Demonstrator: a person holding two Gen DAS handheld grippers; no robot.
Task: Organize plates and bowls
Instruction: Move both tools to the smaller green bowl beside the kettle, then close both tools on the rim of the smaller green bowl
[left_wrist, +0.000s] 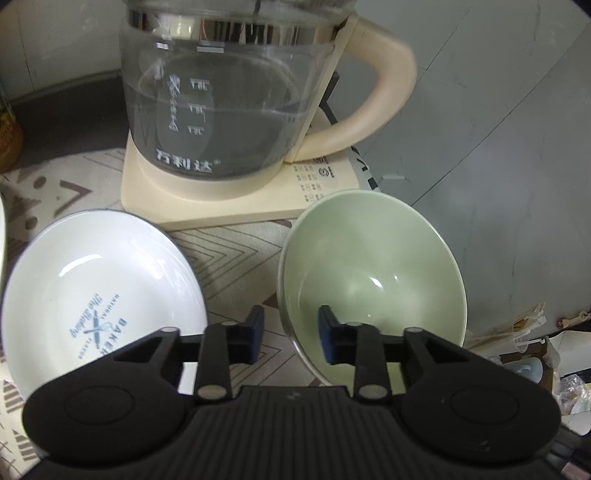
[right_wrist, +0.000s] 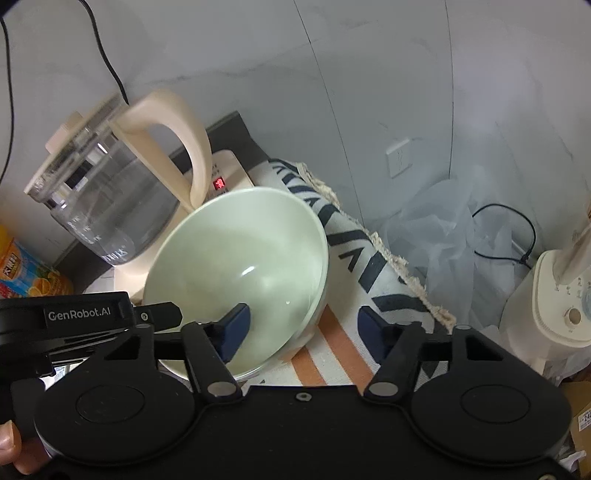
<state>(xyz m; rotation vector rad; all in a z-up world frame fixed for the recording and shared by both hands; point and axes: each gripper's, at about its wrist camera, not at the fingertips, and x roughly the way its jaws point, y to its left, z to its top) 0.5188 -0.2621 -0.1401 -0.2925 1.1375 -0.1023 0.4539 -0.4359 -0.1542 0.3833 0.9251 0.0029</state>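
Patterned cloth (left_wrist: 236, 251) — left gripper (left_wrist: 291, 332) and right gripper (right_wrist: 301, 326) each straddle green bowl (left_wrist: 373, 280) rim, pads' contact unclear; white plate (left_wrist: 99, 291) partly hidden.

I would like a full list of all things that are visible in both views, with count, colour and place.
bowl: one, pale green, on the cloth, before the kettle
plate: one, white with blue print, left of the bowl
kettle: one, clear glass, cream handle, on its base
base: one, cream, behind the dishes
cloth: one, beige, patterned, under the dishes
carton: one, orange, left of the kettle
appliance: one, cream, far right
left gripper: one, black, jaws open astride the bowl's rim
right gripper: one, black, jaws open astride the bowl's rim
hand: one, partly seen, behind the left gripper
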